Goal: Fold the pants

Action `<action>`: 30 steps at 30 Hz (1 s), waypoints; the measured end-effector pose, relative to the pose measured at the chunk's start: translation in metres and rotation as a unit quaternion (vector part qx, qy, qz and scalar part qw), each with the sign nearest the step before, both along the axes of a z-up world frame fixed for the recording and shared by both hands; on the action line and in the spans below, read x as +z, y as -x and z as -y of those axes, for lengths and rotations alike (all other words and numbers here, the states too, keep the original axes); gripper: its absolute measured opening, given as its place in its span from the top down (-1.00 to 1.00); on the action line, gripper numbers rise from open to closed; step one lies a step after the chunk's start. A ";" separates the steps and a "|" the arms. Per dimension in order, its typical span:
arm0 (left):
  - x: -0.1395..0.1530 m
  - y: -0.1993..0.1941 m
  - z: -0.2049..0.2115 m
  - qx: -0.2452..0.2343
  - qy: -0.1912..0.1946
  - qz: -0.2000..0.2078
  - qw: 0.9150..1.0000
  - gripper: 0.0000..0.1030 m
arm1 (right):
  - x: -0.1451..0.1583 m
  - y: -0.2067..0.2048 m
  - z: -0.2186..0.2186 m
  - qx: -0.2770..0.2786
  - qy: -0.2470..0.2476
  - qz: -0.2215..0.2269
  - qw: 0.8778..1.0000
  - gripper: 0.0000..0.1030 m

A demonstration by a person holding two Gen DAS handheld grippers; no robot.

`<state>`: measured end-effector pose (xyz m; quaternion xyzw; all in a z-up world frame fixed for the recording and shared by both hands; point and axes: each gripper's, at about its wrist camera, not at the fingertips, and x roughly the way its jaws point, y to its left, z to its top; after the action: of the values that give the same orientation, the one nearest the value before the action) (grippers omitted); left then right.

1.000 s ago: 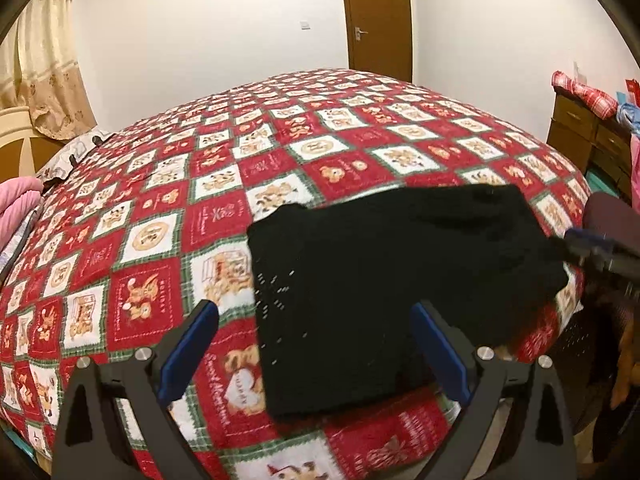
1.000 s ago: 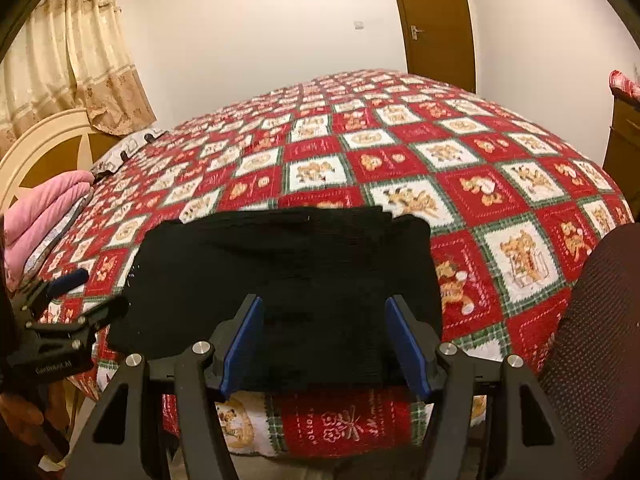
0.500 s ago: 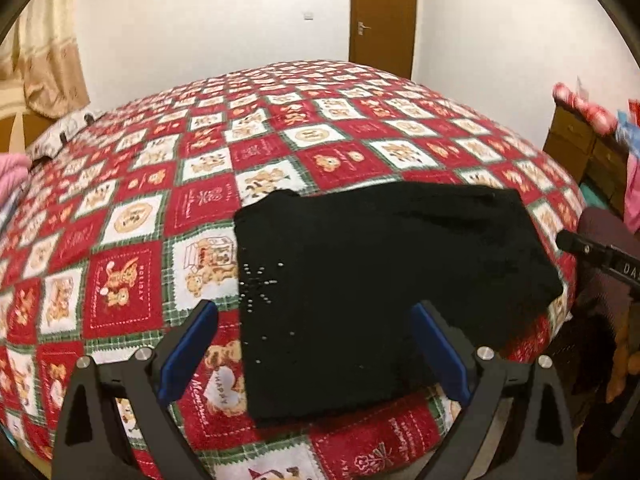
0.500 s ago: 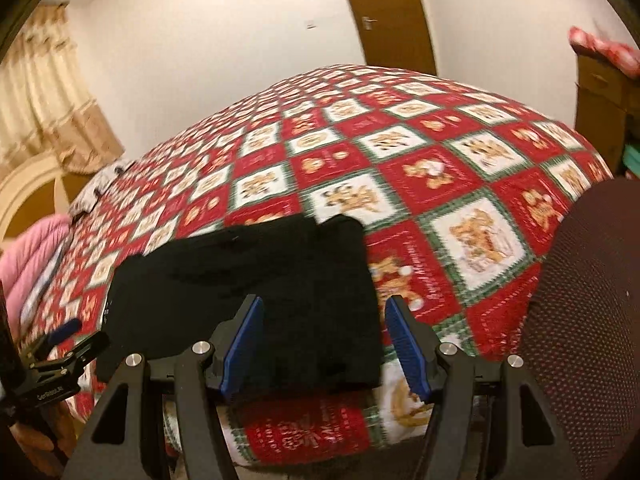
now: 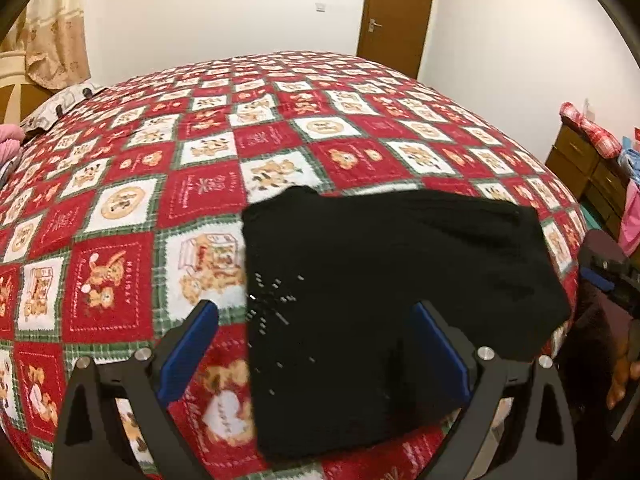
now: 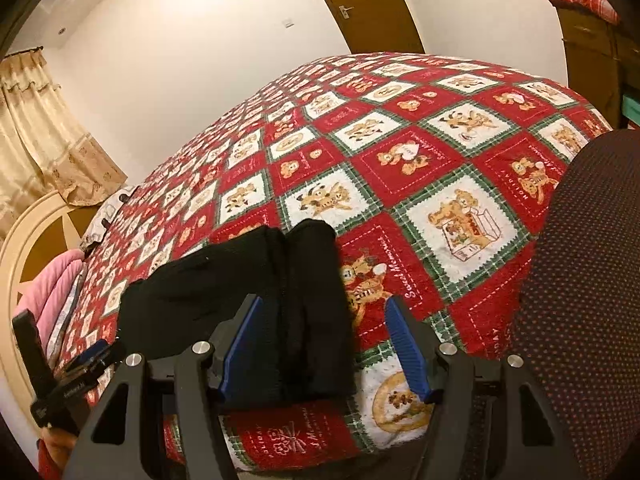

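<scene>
1. Pants (image 5: pixel 384 296), black and folded into a compact stack, lie flat near the front edge of the bed (image 5: pixel 248 128), toward its front right corner as the left wrist view shows it.
2. Left tongs (image 5: pixel 316 354) stand with their blue pads (image 5: pixel 188 350) wide apart, holding nothing; they hang just above the near part of the pants, one pad over the quilt (image 5: pixel 120 280) beside the cloth's left edge, the other over the black fabric.
3. Right tongs (image 6: pixel 326 348) are likewise spread and grip nothing; their left pad (image 6: pixel 240 346) sits over the pants' right end and the other over the quilt beside it.
4. In the right wrist view the pants (image 6: pixel 240 292) show two rolled folds side by side at that end.
5. Each tool shows at the margin of the other's view, at opposite ends of the pants.
6. A dark dotted chair back (image 6: pixel 580 300) stands against the bed's front right corner.
7. Farther off are a brown door (image 5: pixel 396 16), a wooden dresser (image 5: pixel 588 168) by the right edge, a beige curtain (image 6: pixel 36 136) and pink bedding (image 6: pixel 52 288) by the left edge.
</scene>
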<state>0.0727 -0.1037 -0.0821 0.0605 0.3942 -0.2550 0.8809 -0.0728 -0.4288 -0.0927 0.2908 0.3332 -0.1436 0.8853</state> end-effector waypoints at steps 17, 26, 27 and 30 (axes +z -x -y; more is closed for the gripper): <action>-0.027 -0.012 0.013 -0.003 0.003 -0.035 0.999 -1.00 | -0.046 -0.017 0.009 -0.011 -0.097 -0.014 0.995 -0.26; -0.026 -0.014 0.014 -0.005 0.003 -0.041 0.999 -1.00 | -0.041 -0.021 -0.004 0.027 -0.121 0.009 0.992 -0.28; -0.026 -0.014 0.014 -0.007 0.001 -0.039 0.999 -1.00 | -0.042 -0.022 -0.003 0.027 -0.125 0.011 0.992 -0.28; -0.027 -0.011 0.016 -0.009 -0.006 -0.033 0.999 -1.00 | -0.044 -0.020 0.006 0.011 -0.146 0.031 0.989 -0.28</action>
<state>0.0840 -0.1200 -0.1092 0.0602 0.4242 -0.2623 0.8647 -0.0525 -0.4349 -0.1369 0.4177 0.3263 -0.0744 0.8447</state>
